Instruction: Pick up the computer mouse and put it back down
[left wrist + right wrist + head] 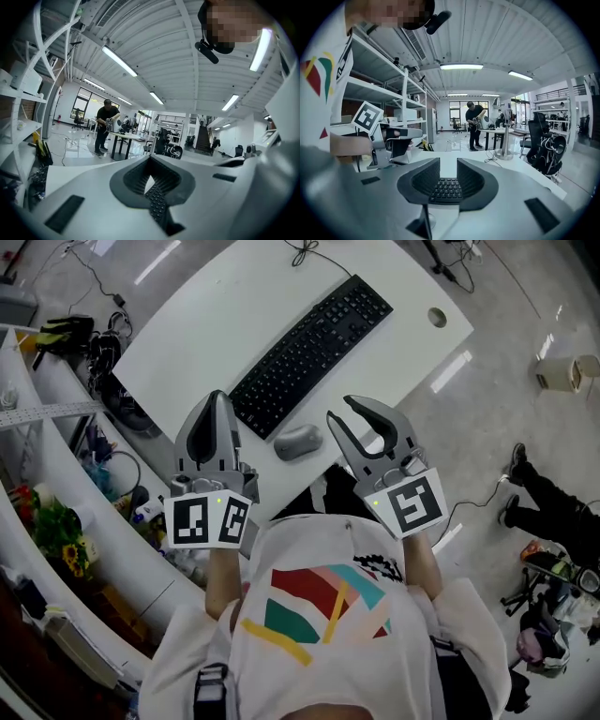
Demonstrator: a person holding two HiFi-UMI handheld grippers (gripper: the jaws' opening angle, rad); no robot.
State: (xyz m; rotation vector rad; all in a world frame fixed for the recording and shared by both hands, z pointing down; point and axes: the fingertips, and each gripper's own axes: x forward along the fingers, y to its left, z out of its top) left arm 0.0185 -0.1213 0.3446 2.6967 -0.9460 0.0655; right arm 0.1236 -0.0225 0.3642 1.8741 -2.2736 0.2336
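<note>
At the centre of the head view, the grey computer mouse [298, 442] lies on the white desk [225, 306], close to its lower edge and just below the near end of the black keyboard [309, 354]. It sits between the two grippers and touches neither. The left gripper [217, 397] hovers to the mouse's left with its jaws together, the ribbed pads meeting at the tips and nothing between them. The right gripper [339, 409] hangs to the mouse's right with its jaws apart and empty. In the right gripper view, the keyboard's keys show through the gap between the jaws, and the left gripper appears at the left of the frame.
</note>
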